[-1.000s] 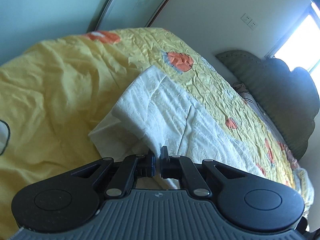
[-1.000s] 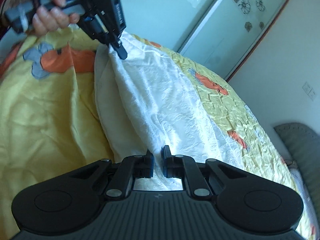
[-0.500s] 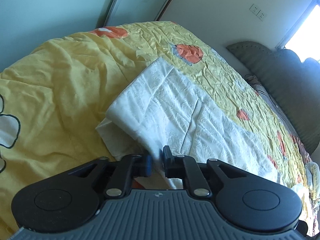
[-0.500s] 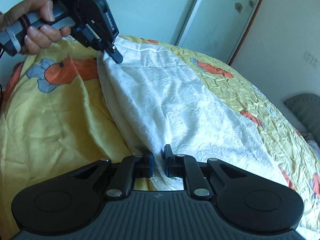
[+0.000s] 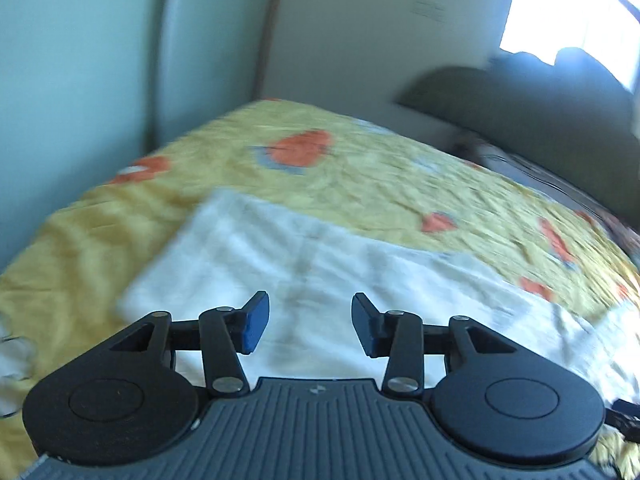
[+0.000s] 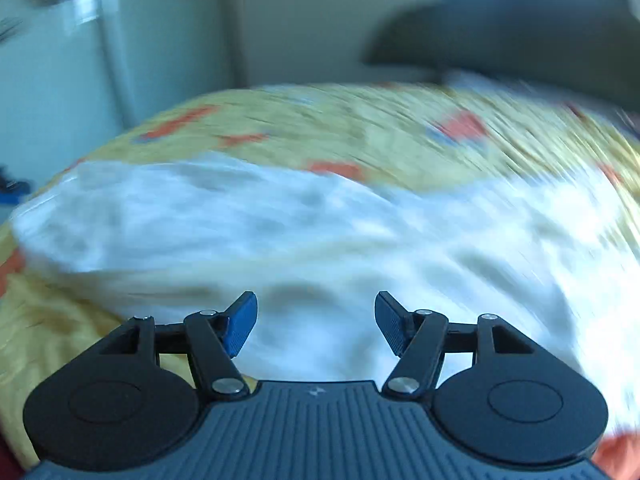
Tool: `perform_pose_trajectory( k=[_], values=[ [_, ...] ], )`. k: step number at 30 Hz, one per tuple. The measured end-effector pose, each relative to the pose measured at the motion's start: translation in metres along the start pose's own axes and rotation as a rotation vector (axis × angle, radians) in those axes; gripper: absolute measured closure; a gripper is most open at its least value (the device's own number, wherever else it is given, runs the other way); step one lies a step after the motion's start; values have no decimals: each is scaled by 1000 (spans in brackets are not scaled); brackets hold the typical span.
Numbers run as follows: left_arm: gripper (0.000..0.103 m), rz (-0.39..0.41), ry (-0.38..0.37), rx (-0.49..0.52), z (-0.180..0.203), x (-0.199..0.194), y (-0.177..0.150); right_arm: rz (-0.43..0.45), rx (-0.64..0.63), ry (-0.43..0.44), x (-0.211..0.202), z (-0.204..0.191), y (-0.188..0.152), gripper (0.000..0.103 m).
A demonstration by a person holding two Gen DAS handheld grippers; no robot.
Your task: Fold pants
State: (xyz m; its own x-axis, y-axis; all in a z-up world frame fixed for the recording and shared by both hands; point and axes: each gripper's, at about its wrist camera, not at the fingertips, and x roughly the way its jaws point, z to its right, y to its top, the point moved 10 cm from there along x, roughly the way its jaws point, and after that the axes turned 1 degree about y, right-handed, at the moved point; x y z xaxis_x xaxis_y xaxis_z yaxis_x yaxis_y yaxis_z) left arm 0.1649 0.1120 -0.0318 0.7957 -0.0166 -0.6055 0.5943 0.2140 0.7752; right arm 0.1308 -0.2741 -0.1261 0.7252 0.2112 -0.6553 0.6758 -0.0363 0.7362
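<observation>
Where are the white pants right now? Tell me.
The pants lie flat on the yellow bedspread, just ahead of both open hand-held grippers in both wrist views, with the dark headboard beyond.

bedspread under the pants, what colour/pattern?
The bedspread is yellow with orange-and-grey motifs; it shows best in the left wrist view.

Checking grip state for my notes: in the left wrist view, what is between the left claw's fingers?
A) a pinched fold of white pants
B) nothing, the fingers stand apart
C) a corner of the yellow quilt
B: the left claw stands open above the white pants, pinching nothing.
</observation>
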Motion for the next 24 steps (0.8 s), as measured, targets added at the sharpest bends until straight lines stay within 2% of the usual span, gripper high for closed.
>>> perform_pose_trajectory(
  k=[5,6,7,10,13,16,19,22,24],
  values=[
    [53,-122,-244,106,87,37,-25,126,112,-32,-26,21,6,37],
    [53,-146,-291,123,103,43,-34,141,126,-42,-27,27,10,31],
    [53,-162,-326,136,116,47,-41,133,129,-51,-27,32,9,26],
    [53,-201,-417,187,150,50,-60,60,99,-114,-17,42,-4,26],
    [46,-218,-503,258,177,43,-74,71,83,-135,-23,43,-9,26],
    [43,-224,-547,351,199,38,-85,118,134,-131,-30,50,-5,26],
    [42,-230,-572,428,215,38,-94,79,160,-118,-24,59,-11,25],
    [41,-230,-581,471,223,41,-101,85,175,-143,-28,64,-12,25],
    [41,-246,-586,479,227,43,-105,136,216,-115,-33,64,1,25]
  ],
)
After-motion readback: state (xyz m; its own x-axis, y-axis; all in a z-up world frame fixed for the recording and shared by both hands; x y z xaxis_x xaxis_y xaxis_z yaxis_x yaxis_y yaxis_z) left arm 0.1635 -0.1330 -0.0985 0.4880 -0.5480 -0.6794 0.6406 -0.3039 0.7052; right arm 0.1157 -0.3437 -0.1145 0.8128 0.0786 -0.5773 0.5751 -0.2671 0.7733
